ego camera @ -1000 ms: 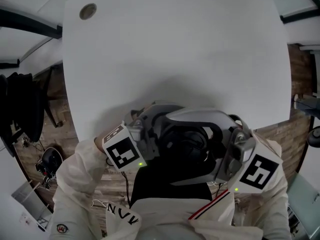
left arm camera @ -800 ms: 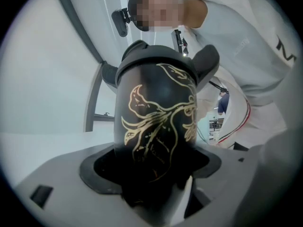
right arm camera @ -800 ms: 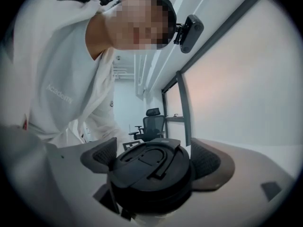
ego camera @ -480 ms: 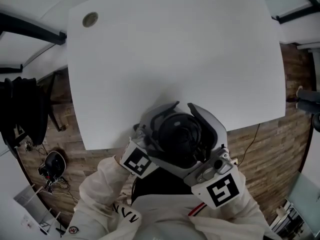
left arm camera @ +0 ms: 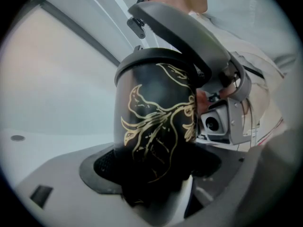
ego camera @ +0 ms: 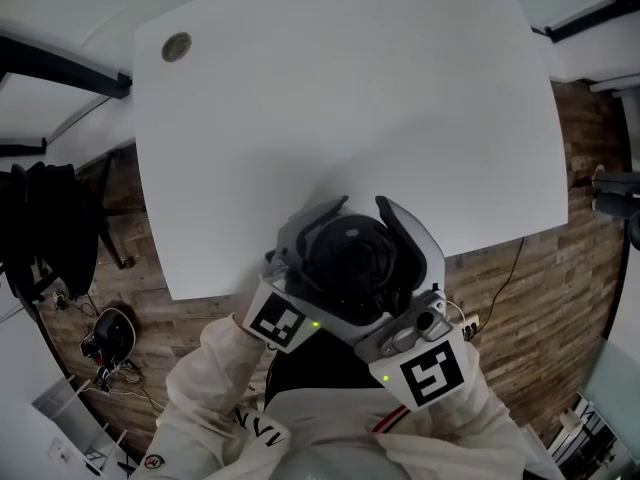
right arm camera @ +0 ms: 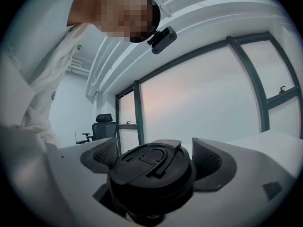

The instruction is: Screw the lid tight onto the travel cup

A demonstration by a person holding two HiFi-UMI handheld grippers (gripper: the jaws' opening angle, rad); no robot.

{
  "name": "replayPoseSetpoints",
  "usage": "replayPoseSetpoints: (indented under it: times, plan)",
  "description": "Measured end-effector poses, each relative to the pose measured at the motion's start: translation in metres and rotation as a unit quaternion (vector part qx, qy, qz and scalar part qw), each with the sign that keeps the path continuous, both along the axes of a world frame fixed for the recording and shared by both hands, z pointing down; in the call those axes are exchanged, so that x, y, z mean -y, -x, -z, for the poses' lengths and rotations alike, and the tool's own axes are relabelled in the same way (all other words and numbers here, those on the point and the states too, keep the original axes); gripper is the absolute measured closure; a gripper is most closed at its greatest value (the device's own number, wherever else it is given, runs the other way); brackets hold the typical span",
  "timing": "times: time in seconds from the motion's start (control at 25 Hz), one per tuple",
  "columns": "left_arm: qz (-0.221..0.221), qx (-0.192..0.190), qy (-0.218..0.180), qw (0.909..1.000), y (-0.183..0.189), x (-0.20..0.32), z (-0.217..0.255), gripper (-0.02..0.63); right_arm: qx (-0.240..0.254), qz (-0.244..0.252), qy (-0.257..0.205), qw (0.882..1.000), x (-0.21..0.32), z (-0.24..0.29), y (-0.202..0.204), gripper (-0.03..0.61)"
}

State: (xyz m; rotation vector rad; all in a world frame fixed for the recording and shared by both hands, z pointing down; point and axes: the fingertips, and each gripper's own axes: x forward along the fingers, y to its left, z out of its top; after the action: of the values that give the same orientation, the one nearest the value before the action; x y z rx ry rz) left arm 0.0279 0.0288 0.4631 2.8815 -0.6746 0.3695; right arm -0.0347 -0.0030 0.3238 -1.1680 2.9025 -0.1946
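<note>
In the head view both grippers are held close to the person's chest, over the near edge of the white table. A black travel cup with a gold leaf pattern sits between them. My left gripper is shut on the cup's body; its meshed pads flank it in the left gripper view. My right gripper is shut on the black flip-handle lid, which sits on the cup's top. One grey right finger arches over the cup's rim.
The table's far left corner has a round grommet. Wooden floor lies around the table, with cables and a dark object at lower left. Dark clothing hangs at the left. An office chair stands by the windows.
Both grippers have turned with the cup between them. The right gripper's marker cube swung from far right in toward lower centre. Over the last half second almost nothing moved.
</note>
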Motion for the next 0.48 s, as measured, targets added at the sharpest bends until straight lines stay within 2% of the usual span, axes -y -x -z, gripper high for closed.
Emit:
replayPoseSetpoints:
  times: [0.08, 0.12, 0.2, 0.24, 0.36, 0.48]
  plan:
    - [-0.024, 0.005, 0.011, 0.9996, 0.001, -0.002, 0.000, 0.209, 0.003, 0.038, -0.009, 0.999, -0.003, 0.003, 0.000, 0.083]
    - [-0.035, -0.007, -0.006, 0.9993, 0.000, 0.002, 0.008, 0.209, 0.006, 0.060, -0.012, 0.998, -0.005, 0.004, -0.001, 0.083]
    - [-0.058, -0.051, -0.068, 0.9947, -0.005, 0.012, 0.031, 0.209, 0.009, 0.117, -0.011, 0.993, -0.009, 0.007, -0.002, 0.082]
    - [-0.073, -0.062, -0.080, 0.9922, -0.005, 0.014, 0.036, 0.209, 0.006, 0.153, -0.010, 0.988, -0.012, 0.006, -0.002, 0.081]
    - [-0.129, -0.070, -0.075, 0.9863, -0.004, 0.008, 0.036, 0.209, -0.028, 0.267, -0.012, 0.963, -0.023, -0.001, 0.000, 0.081]
    - [-0.181, -0.075, -0.063, 0.9786, -0.003, 0.004, 0.035, 0.209, -0.043, 0.369, 0.000, 0.928, -0.031, -0.007, 0.003, 0.081]
